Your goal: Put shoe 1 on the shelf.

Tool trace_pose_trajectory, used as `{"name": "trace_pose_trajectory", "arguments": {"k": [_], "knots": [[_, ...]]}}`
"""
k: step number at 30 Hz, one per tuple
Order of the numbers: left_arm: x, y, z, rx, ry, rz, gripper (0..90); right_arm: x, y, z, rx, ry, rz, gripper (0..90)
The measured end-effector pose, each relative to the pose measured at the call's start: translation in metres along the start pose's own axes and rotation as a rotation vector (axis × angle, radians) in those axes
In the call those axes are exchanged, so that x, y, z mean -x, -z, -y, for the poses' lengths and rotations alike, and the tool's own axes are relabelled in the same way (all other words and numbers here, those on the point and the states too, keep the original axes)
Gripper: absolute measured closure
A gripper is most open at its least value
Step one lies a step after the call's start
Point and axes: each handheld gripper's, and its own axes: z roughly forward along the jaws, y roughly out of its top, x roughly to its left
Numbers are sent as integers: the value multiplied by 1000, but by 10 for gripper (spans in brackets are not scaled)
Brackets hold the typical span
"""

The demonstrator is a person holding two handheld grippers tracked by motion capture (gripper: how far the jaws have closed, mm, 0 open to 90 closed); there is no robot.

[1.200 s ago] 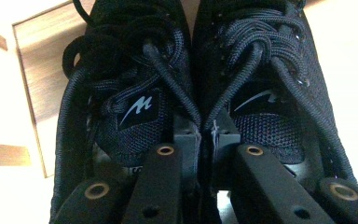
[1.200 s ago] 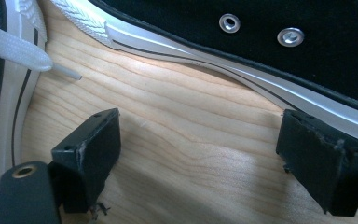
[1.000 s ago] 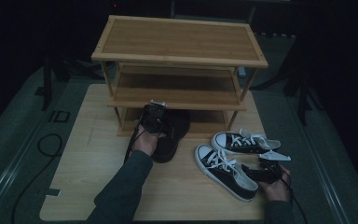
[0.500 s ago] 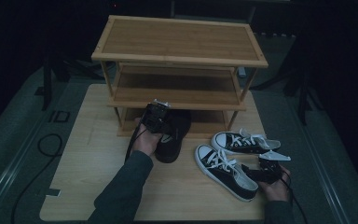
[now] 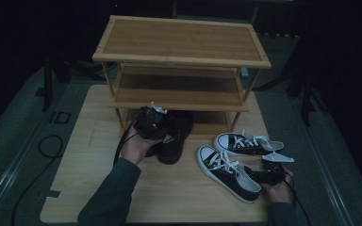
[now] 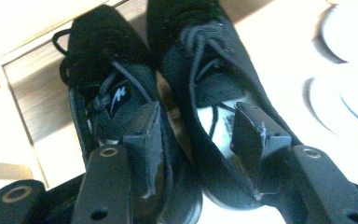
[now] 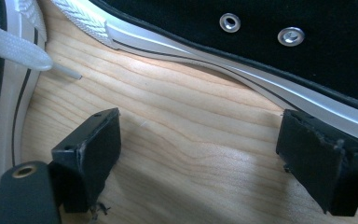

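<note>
Surroundings: dim room around us; we work on a pale bamboo board (image 5: 89, 188) laid on a darker table.
Right gripper (image 7: 200, 158): nearest us, at the board's right front; we hold its jaws spread wide over bare wood, pinching nothing, between the two black canvas sneakers with white rubber soles and white laces (image 5: 228, 172).
Sneakers: they lie side by side, toes pointing left, well apart from the shelf's lower tier.
Left gripper (image 6: 196, 135): its jaws have just been opening and now stand parted over the pair of black knit lace-up shoes (image 6: 168, 93); one pad sits in the left shoe's collar, the other in the right shoe's opening, and neither presses the fabric.
Black shoes' place: side by side, touching, toes tucked under the bottom tier of the three-tier bamboo shoe rack (image 5: 181, 56), heels out on the board.
Handling: we judge them light and soft; the knit upper will fold under a pinch, and the laces can snag.
Where to hold: we would take the two inner collar walls together, near the heels, where the padding is firmest.
Rack: farthest from us, at the board's back edge.
</note>
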Motion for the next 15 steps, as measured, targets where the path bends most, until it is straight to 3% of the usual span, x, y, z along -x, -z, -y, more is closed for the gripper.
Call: {"name": "trace_pose_trajectory", "arguments": {"k": [7,12,13,14,15], "knots": [[-2,21,12,48,-16,91,661,0,0,0,1,2,1,138],[3,29,19,67,-40,111,817,0,0,0,2,2,1,138],[5,33,23,78,-63,135,817,0,0,0,1,2,1,138],[6,34,24,79,-69,137,893,0,0,0,2,2,1,138],[7,34,25,78,-75,138,900,0,0,0,1,2,1,138]]}}
